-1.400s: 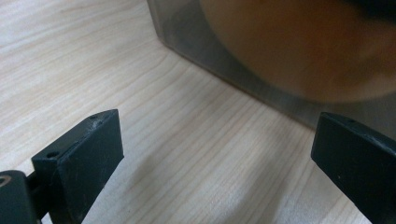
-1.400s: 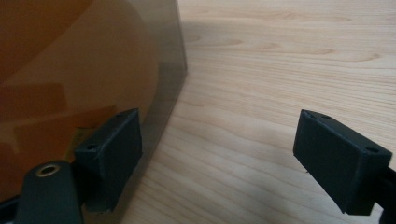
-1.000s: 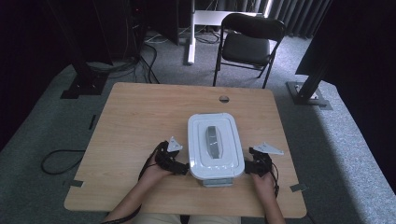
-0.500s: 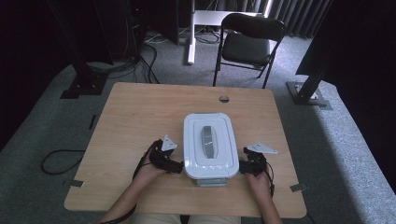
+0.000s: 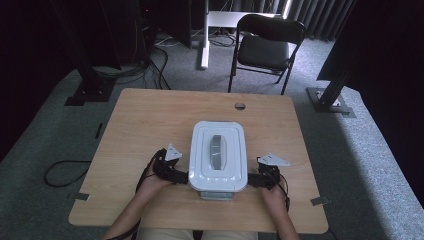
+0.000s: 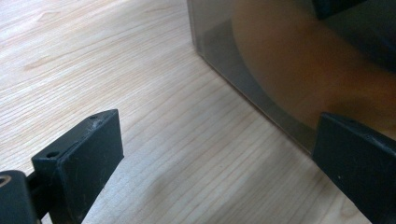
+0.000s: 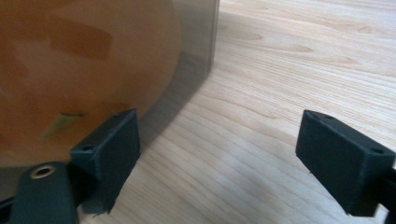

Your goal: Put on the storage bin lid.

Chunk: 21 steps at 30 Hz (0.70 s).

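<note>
A white box (image 5: 218, 155) with a lid and a grey handle stands near the front middle of the wooden table (image 5: 150, 120). My left gripper (image 5: 180, 176) sits against the box's left side and my right gripper (image 5: 253, 181) against its right side. In the left gripper view the left gripper (image 6: 219, 140) is open, its right jaw resting by the box's translucent wall (image 6: 261, 60). The right gripper (image 7: 219, 135) is open too, with its left jaw beside the wall (image 7: 93, 70). Something orange shows dimly through the wall; I cannot tell what it is.
A round hole (image 5: 240, 106) is set in the table behind the box. A black folding chair (image 5: 265, 45) stands beyond the far edge. Tape marks (image 5: 319, 201) lie near the front corners, and bare wood stretches to the left and the far side.
The box has shifted a little to the left across the table, and both grippers have moved left with it, staying at its sides.
</note>
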### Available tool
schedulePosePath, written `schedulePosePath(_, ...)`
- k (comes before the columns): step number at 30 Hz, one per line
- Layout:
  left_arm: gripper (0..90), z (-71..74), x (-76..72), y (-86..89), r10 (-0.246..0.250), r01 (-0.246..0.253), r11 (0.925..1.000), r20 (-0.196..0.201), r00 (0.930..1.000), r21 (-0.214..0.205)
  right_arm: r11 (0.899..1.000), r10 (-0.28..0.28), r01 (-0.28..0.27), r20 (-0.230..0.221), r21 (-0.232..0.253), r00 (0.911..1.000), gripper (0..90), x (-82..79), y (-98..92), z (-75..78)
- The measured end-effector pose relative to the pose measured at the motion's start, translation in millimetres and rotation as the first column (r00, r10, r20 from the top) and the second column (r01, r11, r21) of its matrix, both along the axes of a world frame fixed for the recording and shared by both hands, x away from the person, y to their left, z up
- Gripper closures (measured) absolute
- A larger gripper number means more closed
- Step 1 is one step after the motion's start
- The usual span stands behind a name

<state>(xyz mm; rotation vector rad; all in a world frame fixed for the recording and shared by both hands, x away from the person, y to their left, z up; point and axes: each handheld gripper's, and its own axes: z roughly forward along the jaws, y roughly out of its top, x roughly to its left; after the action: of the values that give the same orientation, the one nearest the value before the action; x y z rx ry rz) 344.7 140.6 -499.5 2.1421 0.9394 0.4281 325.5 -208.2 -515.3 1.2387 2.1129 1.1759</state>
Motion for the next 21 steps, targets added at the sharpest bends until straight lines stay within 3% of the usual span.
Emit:
schedulePosePath(4, 2.9, -1.7, 0.6, 1.4, -0.014, 0.013, 0.9999, -0.025, 0.9996, -0.006, 0.999, -0.007, 0.007, -0.005, -0.039, 1.0, 12.9, -0.1, 1.6, -1.8)
schedulePosePath(9, 2.9, -3.8, 0.5, 4.3, -0.017, 0.016, 0.9998, -0.036, 0.9992, -0.014, 0.997, -0.041, 0.043, 0.021, -0.066, 0.9989, 13.0, -2.8, -0.4, -1.1)
schedulePosePath(21, 2.9, -4.3, -3.2, 18.9, 0.013, -0.014, 0.9997, -0.039, 0.9992, -0.019, 0.997, -0.064, 0.065, 0.013, -0.03, 0.9978, 13.0, -8.8, -17.5, -1.2)
